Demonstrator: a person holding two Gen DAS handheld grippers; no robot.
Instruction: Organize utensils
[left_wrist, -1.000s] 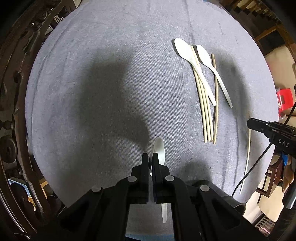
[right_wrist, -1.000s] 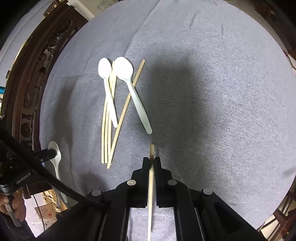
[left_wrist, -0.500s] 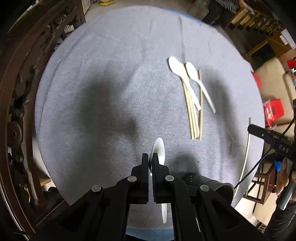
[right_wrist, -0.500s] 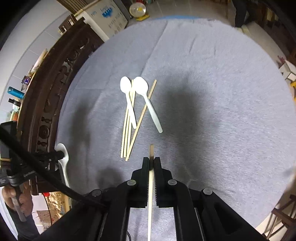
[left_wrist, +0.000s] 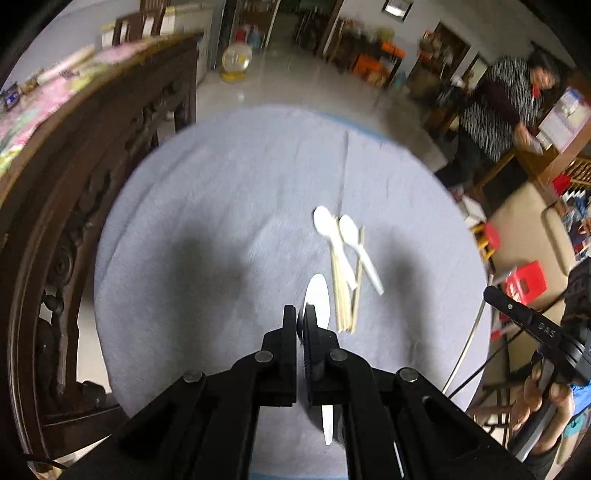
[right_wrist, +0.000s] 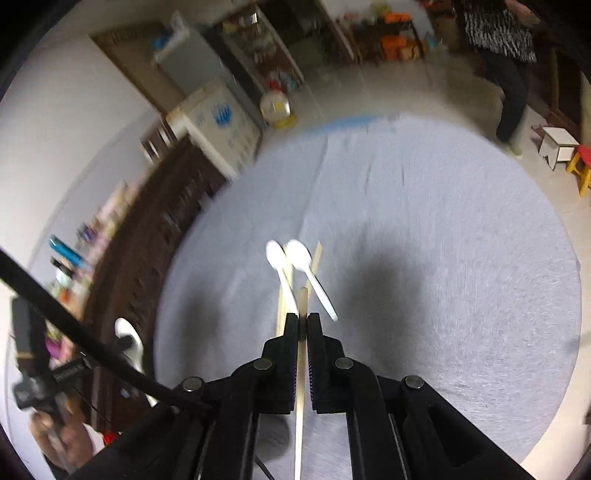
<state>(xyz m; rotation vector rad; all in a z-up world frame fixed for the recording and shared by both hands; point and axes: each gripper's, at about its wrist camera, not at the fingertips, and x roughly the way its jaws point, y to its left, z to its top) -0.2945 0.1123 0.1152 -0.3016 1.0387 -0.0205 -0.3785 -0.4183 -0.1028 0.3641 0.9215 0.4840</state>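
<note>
A white spoon (left_wrist: 318, 295) is gripped in the clenched left tongs (left_wrist: 300, 314), its bowl jutting forward above the grey-clothed surface (left_wrist: 207, 221). A wooden chopstick (right_wrist: 302, 306) is pinched in the closed right tongs (right_wrist: 303, 321). Just beyond both, two white spoons (left_wrist: 345, 247) are seen lying across what seem to be four chopsticks (left_wrist: 341, 295), though blur hampers counting. Farther off, a person (left_wrist: 495, 110) is visible.

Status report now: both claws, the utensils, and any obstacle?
Left claw shut on white spoon. Right claw shut on chopstick. Spoon-and-chopstick pile on grey cloth. Nothing in the way.
</note>
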